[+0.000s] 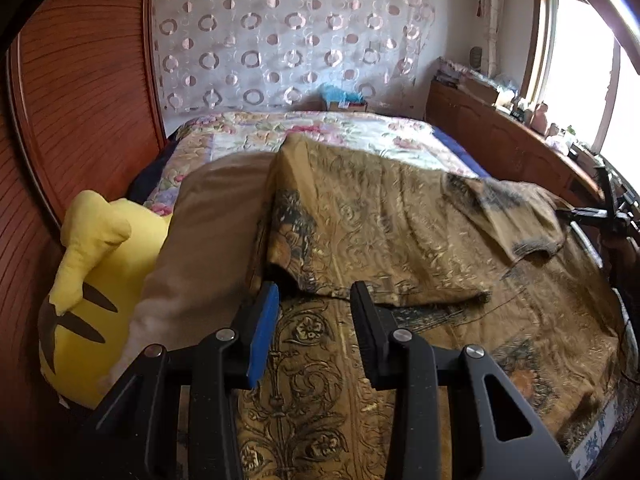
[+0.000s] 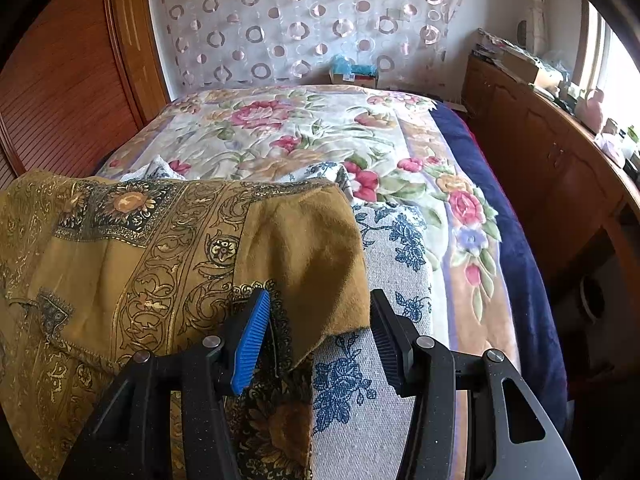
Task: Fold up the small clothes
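Bed (image 2: pixel 532 264) as I saw it

A floral quilt (image 2: pixel 280 132) covered it; I saw an ochre patterned garment (image 1: pixel 380 216), a blue-flowered cloth (image 2: pixel 384 264) and a yellow plush toy (image 1: pixel 100 280) lying on top.

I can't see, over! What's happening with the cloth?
Both grippers open, holding nothing. Gold cloth part-folded on bed. Yellow plush toy beside it.

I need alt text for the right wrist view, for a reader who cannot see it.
The open right gripper hovers over a corner of an ochre patterned cloth, which lies between its jaws without being pinched. The cloth lies on a bed with a floral blanket.
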{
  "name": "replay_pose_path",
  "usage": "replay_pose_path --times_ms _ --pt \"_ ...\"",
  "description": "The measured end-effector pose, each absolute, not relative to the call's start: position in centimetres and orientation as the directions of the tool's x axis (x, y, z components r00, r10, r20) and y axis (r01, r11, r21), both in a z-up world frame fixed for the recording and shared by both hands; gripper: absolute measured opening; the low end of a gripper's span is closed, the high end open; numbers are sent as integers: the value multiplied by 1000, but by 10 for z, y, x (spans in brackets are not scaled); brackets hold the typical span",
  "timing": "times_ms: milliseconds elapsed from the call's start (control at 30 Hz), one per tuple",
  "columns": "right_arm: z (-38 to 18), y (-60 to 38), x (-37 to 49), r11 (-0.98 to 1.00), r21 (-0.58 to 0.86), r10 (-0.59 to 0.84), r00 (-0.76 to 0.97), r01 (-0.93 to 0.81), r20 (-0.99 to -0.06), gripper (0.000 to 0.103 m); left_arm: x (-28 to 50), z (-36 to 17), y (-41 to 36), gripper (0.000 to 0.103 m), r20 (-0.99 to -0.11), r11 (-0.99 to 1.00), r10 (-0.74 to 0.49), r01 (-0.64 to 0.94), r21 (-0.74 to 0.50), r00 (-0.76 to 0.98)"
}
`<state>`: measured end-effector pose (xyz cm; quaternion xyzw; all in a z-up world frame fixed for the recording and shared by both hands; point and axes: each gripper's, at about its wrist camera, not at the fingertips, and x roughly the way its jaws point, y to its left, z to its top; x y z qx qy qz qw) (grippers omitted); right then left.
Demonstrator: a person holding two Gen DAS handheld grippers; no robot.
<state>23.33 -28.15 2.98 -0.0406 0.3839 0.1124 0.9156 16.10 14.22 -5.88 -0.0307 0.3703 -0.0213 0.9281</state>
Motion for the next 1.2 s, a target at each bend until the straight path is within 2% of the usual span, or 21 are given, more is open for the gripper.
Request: replay_pose_path --times_ms 167,300,333,400,500,833,900,1200 --pt "29 -281 234 971 14 176 680 -237 -712 53 181 -61 151 39 -694 996 -45 -17 -82 718" --pt "29 -281 234 971 6 173 679 -241 -713 51 191 -54 150 38 -673 993 -92 18 -117 734" --pt "30 -279 234 967 8 184 676 -255 -714 46 192 -53 147 30 -666 993 -99 29 -116 739" --pt "34 -274 232 958 -7 196 676 -285 -710 15 195 -51 142 16 -657 993 -111 50 -111 746" --pt "43 -268 229 945 -31 212 681 -326 -701 4 202 -50 141 6 -657 992 -112 50 -113 746" --pt "100 -272 198 914 43 349 727 -403 -592 2 173 9 137 2 -536 989 -130 69 -131 834" --pt "105 -272 187 912 16 341 736 -410 -585 2 162 20 138 2 -516 989 -125 68 -128 847" --pt "114 -308 127 903 92 403 753 -420 -520 2 107 36 154 2 -476 989 -103 37 -146 874"
